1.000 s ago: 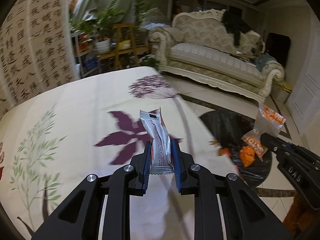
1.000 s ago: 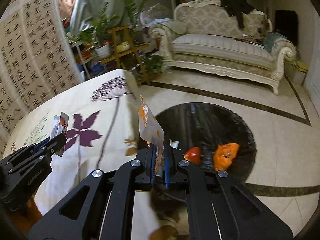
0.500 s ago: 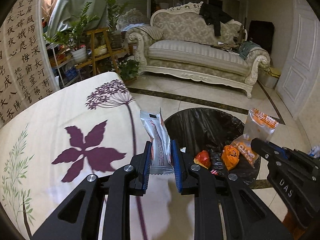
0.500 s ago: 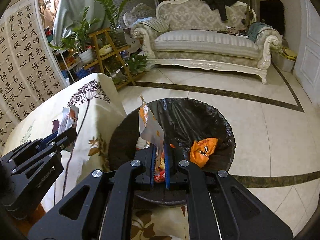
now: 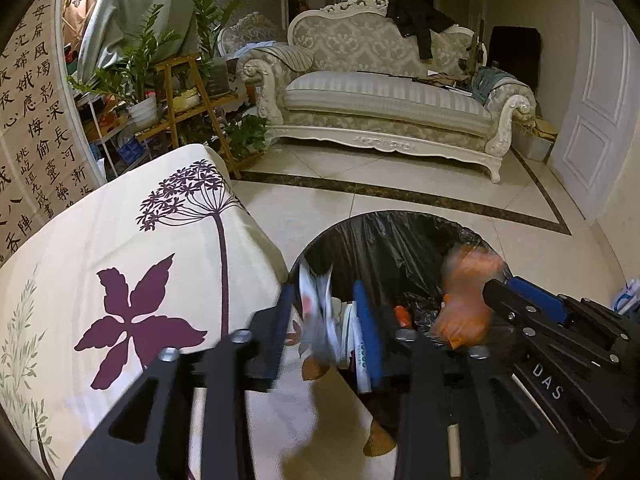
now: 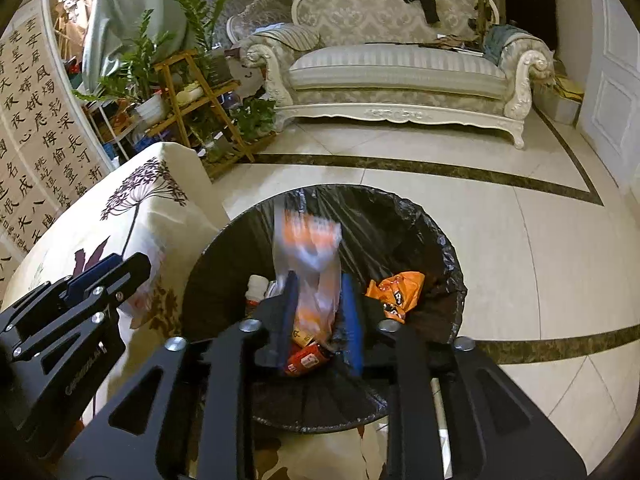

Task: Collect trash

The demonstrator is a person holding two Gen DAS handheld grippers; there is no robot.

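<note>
A bin lined with a black bag [image 5: 400, 240] [image 6: 400, 216] stands on the floor beside the table. My left gripper [image 5: 324, 320] is open over the bin's near left rim; a white wrapper [image 5: 316, 316] is blurred between its spread fingers, loose. My right gripper [image 6: 318, 312] is open over the bin; a clear orange-printed wrapper [image 6: 308, 252] is blurred between its fingers, loose. It shows as an orange blur in the left wrist view [image 5: 468, 292]. Orange and red wrappers [image 6: 396, 288] lie in the bin.
The table with a cream floral cloth [image 5: 120, 264] [image 6: 132, 216] is left of the bin. A sofa [image 5: 384, 96] stands across the tiled floor. A plant shelf [image 5: 180, 92] is at the back left, a white door [image 5: 592, 112] at the right.
Both grippers moved on over the bin and opened. The white wrapper and the orange-printed wrapper have come free of the jaws and are blurred in motion.
</note>
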